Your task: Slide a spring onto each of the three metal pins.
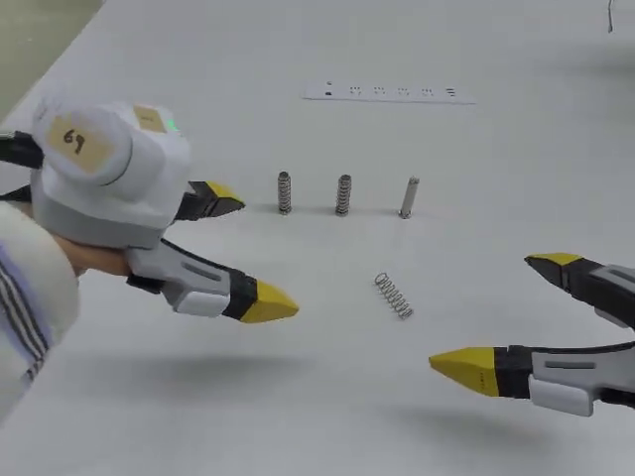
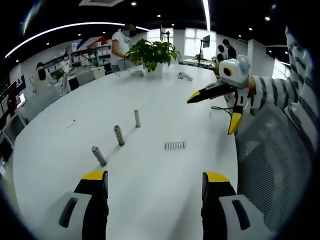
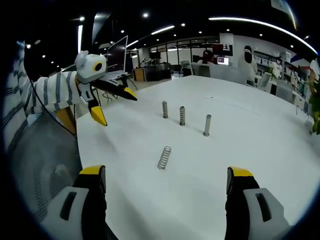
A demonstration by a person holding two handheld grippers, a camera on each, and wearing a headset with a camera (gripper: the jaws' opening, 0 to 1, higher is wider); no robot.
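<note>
Left tool (image 1: 265, 255), right tool (image 1: 482, 312) held wide, empty.
Loose spring (image 1: 393, 295) could be flicked away if nipped off-centre.

In the head view the right gripper (image 1: 480, 311) is cut off by the picture's edge just behind its two yellow-tipped jaws. The far jaw of the left gripper (image 1: 269, 255) is half hidden behind that gripper's own white housing (the hand (image 1: 91, 261) under it is mostly covered too). Ahead of the left gripper's tips, the near spring (image 1: 285, 192) and the middle spring (image 1: 342, 194) each cover the pin they stand around, and beyond them a white strip (image 1: 387, 93) carries print too small to read.
</note>
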